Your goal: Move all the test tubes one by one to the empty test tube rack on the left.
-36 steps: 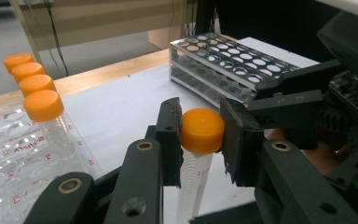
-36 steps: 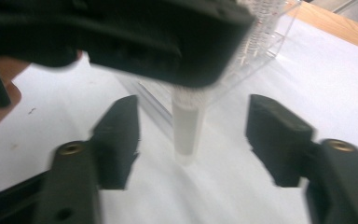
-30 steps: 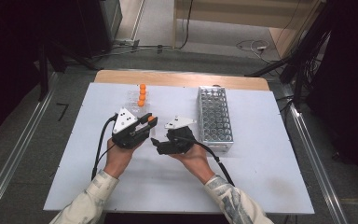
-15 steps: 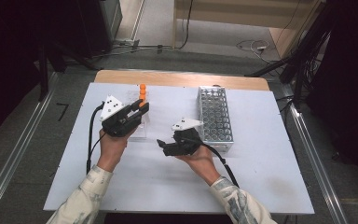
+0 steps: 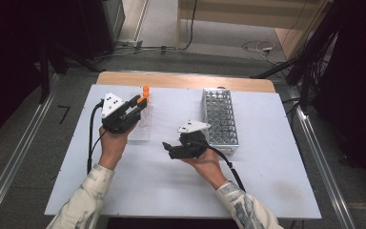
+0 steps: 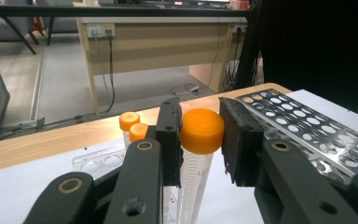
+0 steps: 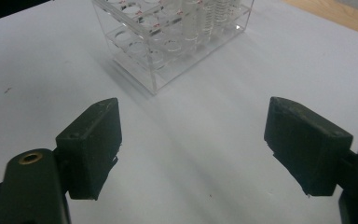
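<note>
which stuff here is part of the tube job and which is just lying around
In the job:
- left gripper, shut on the orange-capped tube
- clear rack, two more capped tubes in it
- metal rack, holes unfilled
- right gripper, open over the table

Lying about:
- cables on the floor
- wooden desk behind

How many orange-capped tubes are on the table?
3. One orange-capped tube sits gripped in the left tool; the other two stand side by side in the clear rack behind it. More could be hidden.
</note>
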`<state>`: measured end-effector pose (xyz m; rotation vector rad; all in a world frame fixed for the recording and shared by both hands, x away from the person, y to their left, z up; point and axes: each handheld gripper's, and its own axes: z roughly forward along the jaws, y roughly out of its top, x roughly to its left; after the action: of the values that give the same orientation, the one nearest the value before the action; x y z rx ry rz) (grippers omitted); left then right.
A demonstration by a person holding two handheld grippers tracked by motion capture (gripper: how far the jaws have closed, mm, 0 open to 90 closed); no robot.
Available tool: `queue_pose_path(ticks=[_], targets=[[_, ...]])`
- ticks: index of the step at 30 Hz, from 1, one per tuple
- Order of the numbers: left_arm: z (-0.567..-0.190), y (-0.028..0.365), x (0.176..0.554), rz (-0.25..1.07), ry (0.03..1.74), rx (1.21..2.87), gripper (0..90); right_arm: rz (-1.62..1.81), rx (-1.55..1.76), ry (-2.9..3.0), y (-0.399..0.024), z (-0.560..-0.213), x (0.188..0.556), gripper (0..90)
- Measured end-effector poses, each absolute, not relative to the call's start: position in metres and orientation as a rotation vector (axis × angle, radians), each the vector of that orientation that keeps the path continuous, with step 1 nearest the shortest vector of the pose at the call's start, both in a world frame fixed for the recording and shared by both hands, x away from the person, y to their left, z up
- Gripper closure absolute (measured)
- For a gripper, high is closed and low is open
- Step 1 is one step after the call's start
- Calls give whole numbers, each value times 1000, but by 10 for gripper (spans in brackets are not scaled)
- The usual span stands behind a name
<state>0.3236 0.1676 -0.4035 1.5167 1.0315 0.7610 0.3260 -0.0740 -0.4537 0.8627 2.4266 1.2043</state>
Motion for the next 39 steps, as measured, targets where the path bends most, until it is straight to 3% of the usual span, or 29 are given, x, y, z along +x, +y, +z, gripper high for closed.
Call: queue_pose_path(ticks=[32,34,39], targets=[[-436,153,336,799,1188,1653,701,1210,853,2425,-74,-454,324,177],[-438,154,337,789,1193,1651,690,1211,858,2422,-75,-454,324,177],[-436,155,334,777,1199,1647,543,1209,856,2421,-75,-454,323,177]])
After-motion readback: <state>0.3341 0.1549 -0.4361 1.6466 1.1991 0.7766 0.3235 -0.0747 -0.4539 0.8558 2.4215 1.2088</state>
